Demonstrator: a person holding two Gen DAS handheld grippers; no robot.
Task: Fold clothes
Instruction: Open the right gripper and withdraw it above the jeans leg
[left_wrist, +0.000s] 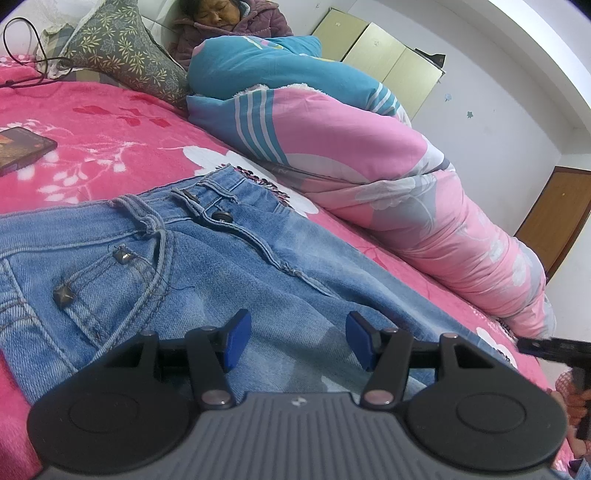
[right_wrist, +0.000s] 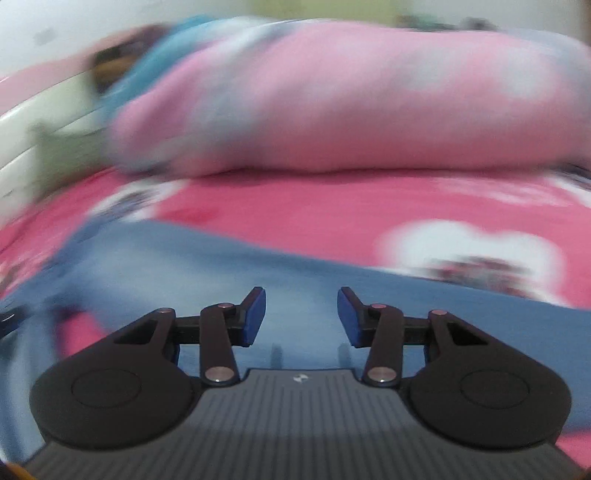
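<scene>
A pair of light blue jeans lies flat on the pink flowered bed cover, waistband with its button toward the far side. My left gripper is open and empty, hovering low over the jeans below the fly. My right gripper is open and empty over blue denim; that view is heavily blurred. A part of the right gripper shows at the right edge of the left wrist view.
A rolled pink and blue quilt lies along the far side of the bed, with a person lying behind it. A grey leaf-patterned pillow, a black cable and a dark book are at the left.
</scene>
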